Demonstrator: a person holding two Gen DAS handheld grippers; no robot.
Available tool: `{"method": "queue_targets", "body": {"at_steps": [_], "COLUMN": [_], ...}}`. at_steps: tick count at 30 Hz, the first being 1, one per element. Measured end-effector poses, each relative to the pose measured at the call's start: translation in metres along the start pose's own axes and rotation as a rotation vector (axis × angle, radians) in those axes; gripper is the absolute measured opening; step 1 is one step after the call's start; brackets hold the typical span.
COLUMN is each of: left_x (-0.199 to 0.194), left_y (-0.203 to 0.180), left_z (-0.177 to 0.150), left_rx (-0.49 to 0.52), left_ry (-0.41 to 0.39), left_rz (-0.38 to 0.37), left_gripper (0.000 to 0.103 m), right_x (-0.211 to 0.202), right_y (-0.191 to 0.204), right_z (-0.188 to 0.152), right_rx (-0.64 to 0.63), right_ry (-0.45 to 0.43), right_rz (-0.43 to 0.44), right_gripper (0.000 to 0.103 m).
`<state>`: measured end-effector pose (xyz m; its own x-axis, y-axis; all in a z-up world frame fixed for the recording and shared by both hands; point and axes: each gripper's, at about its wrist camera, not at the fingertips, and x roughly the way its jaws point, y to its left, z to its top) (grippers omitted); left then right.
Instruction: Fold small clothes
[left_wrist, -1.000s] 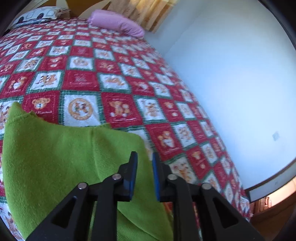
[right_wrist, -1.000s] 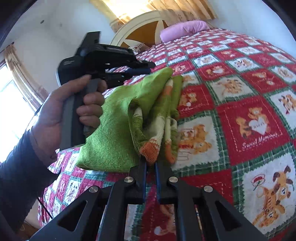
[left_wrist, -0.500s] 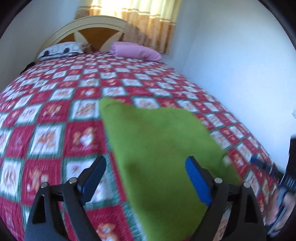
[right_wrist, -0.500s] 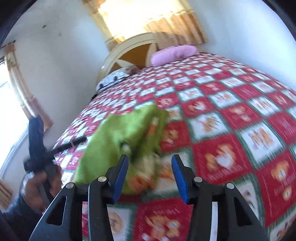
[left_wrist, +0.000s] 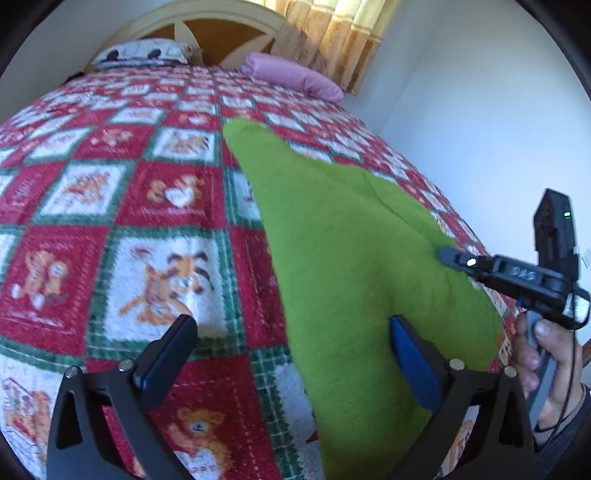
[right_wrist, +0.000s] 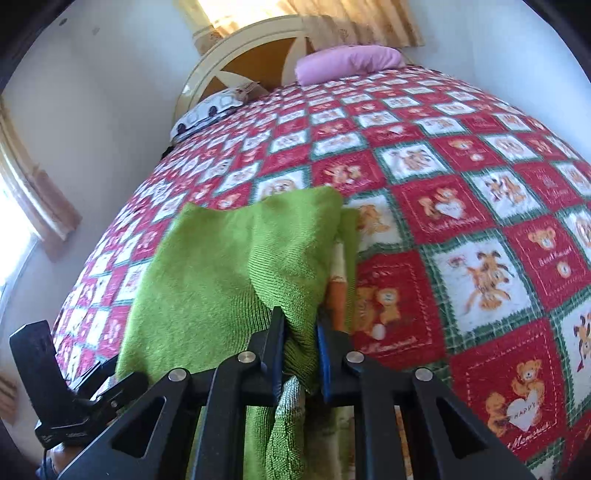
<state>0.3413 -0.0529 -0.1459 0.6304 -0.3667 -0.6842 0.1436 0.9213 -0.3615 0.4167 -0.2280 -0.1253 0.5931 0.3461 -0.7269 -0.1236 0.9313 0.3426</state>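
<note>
A small green knitted garment (left_wrist: 351, 240) lies folded on the bedspread, with an orange and white patterned layer showing along its right edge (right_wrist: 338, 291). My left gripper (left_wrist: 291, 350) hovers over its near left edge; its jaws are opening wide and the pads touch nothing. My right gripper (right_wrist: 301, 332) is closing, and its pads pinch a raised fold of the green garment (right_wrist: 221, 277) at the near edge. In the left wrist view a hand (left_wrist: 539, 354) holds the right gripper's handle at the right. The left gripper's body shows at the lower left of the right wrist view.
A red, white and green patchwork bedspread (left_wrist: 110, 206) with bear pictures covers the bed. A pink pillow (right_wrist: 347, 61) and a white patterned pillow (right_wrist: 214, 109) lie by the cream headboard (right_wrist: 236, 48). A white wall (left_wrist: 480, 129) runs close along the bed's right side.
My left gripper let go of the green garment, opened wide and swung left. My right gripper opened, moved in, and closed on a fold at the garment's near edge. The garment now lies flatter.
</note>
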Motion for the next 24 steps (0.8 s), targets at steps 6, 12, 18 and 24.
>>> {"method": "queue_targets", "body": {"at_steps": [6, 12, 18, 24], "left_x": [-0.011, -0.016, -0.016, -0.016], "left_y": [0.004, 0.009, 0.015, 0.030], "left_z": [-0.001, 0.004, -0.005, -0.007], "left_rx": [-0.018, -0.032, -0.060, -0.148], "left_ry": [-0.028, -0.084, -0.083, -0.088], "left_rz": [-0.006, 0.054, 0.019, -0.018], "left_gripper": [0.103, 0.103, 0.103, 0.103], "right_x": [0.011, -0.040, 0.004, 0.074], "right_y": [-0.008, 0.053, 0.125, 0.128], "right_z": [0.005, 0.008, 0.010, 0.010], "right_rx": [0.012, -0.216, -0.418, -0.411], "right_ry": [0.029, -0.176, -0.006, 0.158], "right_rz": [-0.025, -0.194, 0.080, 0.077], "right_gripper": [0.019, 0.039, 0.039, 0.036]}}
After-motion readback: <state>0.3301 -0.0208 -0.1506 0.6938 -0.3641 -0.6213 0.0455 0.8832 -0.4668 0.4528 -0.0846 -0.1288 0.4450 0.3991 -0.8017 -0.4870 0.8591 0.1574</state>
